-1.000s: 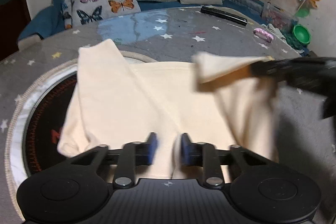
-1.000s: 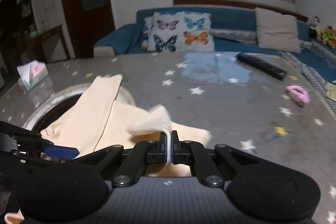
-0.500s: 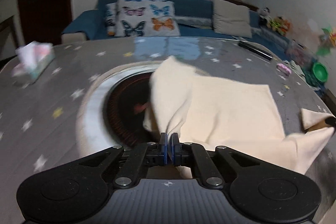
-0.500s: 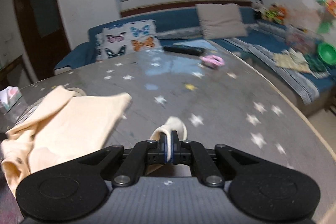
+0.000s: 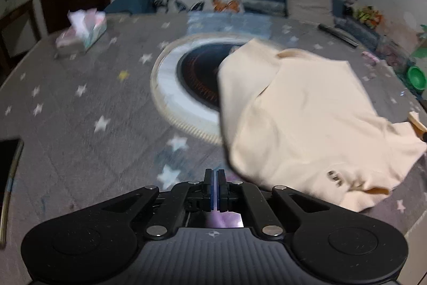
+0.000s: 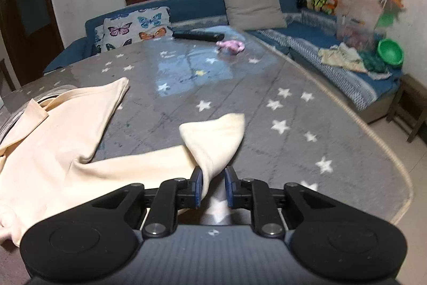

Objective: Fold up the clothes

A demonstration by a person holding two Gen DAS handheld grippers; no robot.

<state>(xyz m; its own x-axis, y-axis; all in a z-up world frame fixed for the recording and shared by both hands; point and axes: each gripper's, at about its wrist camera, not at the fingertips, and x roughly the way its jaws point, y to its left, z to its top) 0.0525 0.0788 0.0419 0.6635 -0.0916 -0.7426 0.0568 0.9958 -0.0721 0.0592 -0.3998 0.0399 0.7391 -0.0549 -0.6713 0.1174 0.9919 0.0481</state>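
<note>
The left gripper [image 5: 214,179] is clenched, its two blue-padded fingers pressed flat together with nothing between them, above bare tabletop. Just ahead and to its right lies the cream garment [image 5: 301,119], a soft matte knit in one loose heap, with a small dark mark near its near hem that is too blurred to read. Its far edge drapes over part of a round burner [image 5: 192,82] set in the table [image 5: 80,124], a dark disc ringed in ribbed white. The tabletop is glossy grey with printed white stars. Far off to the left sits one tissue box [image 5: 81,35], soft with motion blur. At the left edge a dark flat object is cut off by the frame.

The right gripper [image 6: 212,182] has its jaws parted, and a rounded sleeve end [image 6: 216,136] of the same garment passes between them, lying against the left pad and clear of the right one. The sleeve rises ahead of the fingers in a curled flap; the rest of the cloth trails left, out of frame. Farther ahead on the table lie one long black remote [image 6: 197,35] and one small pink object [image 6: 230,45], its form unclear. Beyond is a blue sofa [image 6: 320,44] with one butterfly cushion [image 6: 133,28] and one plain beige cushion [image 6: 253,8].
</note>
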